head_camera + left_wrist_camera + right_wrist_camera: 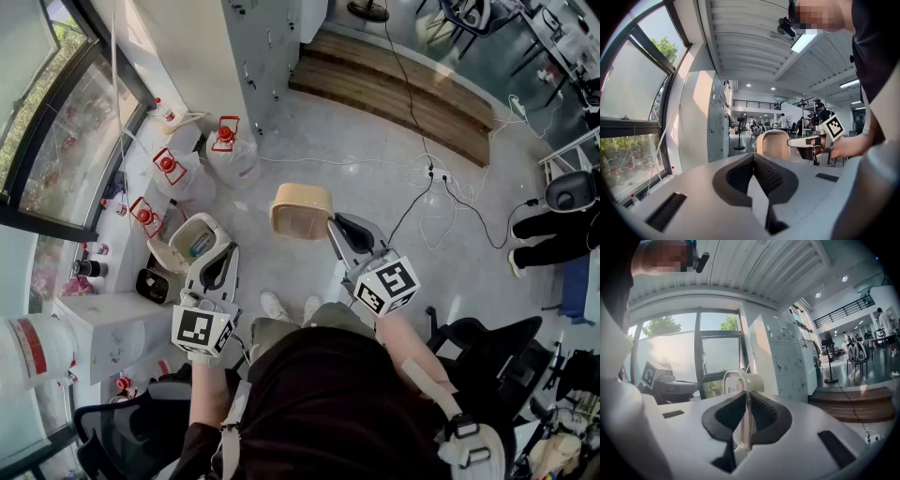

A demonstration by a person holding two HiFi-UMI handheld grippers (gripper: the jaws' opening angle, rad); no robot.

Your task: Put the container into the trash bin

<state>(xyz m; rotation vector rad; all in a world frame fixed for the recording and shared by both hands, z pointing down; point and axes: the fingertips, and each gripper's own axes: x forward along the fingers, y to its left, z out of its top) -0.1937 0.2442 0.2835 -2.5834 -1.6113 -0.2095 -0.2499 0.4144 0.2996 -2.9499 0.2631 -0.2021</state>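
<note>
The right gripper [746, 401] has its jaws clenched on the thin rim of the beige container [738, 379], which hangs in the air in front of the person, clear of the floor [375, 159]. The left gripper [753, 165] has its jaws pressed together on nothing. The carry looks to be the step in hand: the container is lifted but not yet over the trash bin [214, 228], which stands open on the floor to the person's left, just beyond the left gripper. The next move calls for swinging the container left over that opening, then lowering and letting go. Whether the container holds anything is hard to make out, and the bin's depth is hidden.
</note>
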